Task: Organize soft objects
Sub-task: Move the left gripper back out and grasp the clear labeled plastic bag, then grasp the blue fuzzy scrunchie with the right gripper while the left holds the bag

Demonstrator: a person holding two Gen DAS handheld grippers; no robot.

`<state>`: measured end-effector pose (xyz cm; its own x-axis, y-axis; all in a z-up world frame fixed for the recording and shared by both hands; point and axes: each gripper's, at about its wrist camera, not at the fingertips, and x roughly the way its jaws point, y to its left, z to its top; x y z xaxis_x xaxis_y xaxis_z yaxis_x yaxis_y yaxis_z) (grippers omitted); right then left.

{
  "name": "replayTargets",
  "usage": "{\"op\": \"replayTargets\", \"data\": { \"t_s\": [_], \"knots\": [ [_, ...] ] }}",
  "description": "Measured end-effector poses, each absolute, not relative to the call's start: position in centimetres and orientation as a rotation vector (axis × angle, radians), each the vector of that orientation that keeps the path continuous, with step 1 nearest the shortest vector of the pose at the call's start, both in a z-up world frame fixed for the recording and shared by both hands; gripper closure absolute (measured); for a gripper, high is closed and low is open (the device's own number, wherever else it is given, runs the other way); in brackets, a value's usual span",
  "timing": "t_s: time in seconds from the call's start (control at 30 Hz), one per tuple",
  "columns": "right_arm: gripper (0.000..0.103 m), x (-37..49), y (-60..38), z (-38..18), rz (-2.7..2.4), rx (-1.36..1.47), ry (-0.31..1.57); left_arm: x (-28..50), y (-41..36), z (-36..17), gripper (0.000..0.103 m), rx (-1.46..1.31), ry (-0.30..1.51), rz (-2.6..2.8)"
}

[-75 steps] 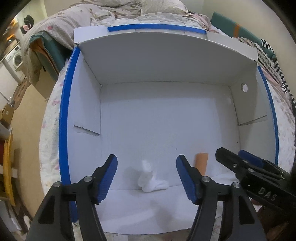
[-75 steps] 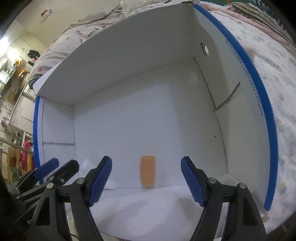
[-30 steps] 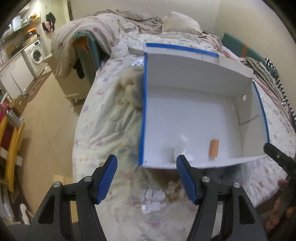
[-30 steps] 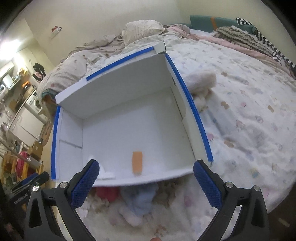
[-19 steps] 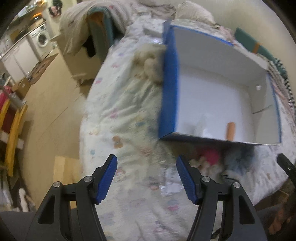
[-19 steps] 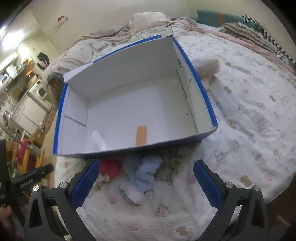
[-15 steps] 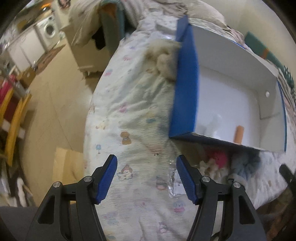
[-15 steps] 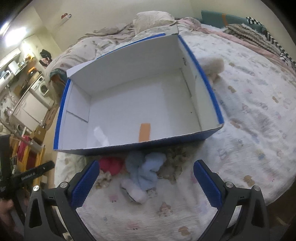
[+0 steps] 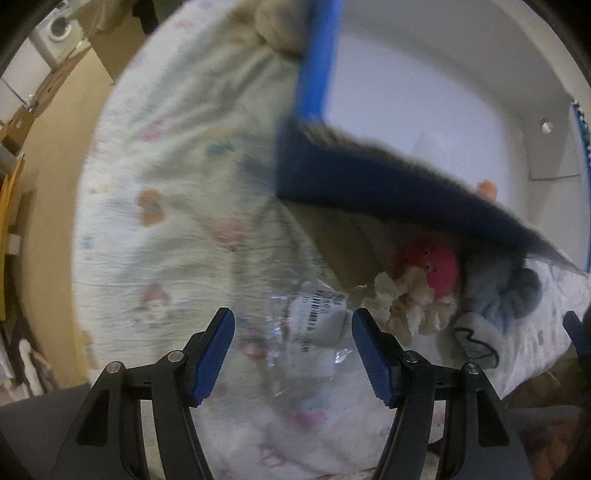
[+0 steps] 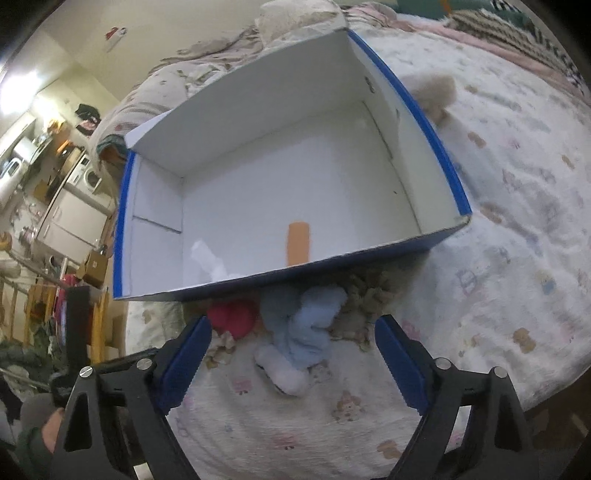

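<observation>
A blue box with a white inside [image 10: 448,173] lies open on the bed; it also shows in the left wrist view [image 9: 314,66]. In front of its near wall lie a pink plush toy [image 10: 234,317] [image 9: 436,264], a light blue plush [image 10: 306,332] [image 9: 495,295] and a cream ropey toy [image 9: 402,301]. A clear plastic bag with a barcode label [image 9: 317,325] lies between the fingers of my left gripper [image 9: 291,354], which is open. My right gripper [image 10: 291,362] is open wide above the light blue plush. Neither holds anything.
Inside the box lie an orange strip [image 10: 298,242] and a white crumpled piece [image 10: 207,260]. A beige plush [image 10: 434,92] lies right of the box; another one [image 9: 277,22] lies left of it. The bed edge and floor [image 9: 48,177] are at left.
Both grippers have pulled back out of the box. The left one has swung left and dropped low over the plastic bag. The plush toys came into view.
</observation>
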<state>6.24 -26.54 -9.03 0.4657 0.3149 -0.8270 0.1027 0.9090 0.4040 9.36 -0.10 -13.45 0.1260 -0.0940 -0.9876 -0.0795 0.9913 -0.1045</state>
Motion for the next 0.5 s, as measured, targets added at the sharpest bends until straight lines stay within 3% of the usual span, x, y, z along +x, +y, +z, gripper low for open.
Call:
{"op": "replayTargets", "data": {
  "t_s": [0.17, 0.27, 0.3, 0.5],
  "knots": [
    [0.006, 6.5, -27.3, -9.7, 0.119, 0.449, 1.11, 10.1, -1.6, -14.6, 0.06, -0.164, 1.498, -0.04],
    [0.006, 6.6, -27.6, -10.0, 0.121, 0.455, 1.119, 10.1, -2.7, -14.3, 0.077, -0.097, 1.48, -0.046],
    [0.006, 6.7, -27.7, -10.0, 0.122, 0.459, 1.121, 10.1, -2.8, -14.2, 0.091, -0.098, 1.478, -0.053],
    [0.008, 6.7, -27.8, -10.5, 0.159, 0.507, 1.144, 9.2, -2.7, -12.0, 0.09, -0.099, 1.429, -0.088]
  ]
}}
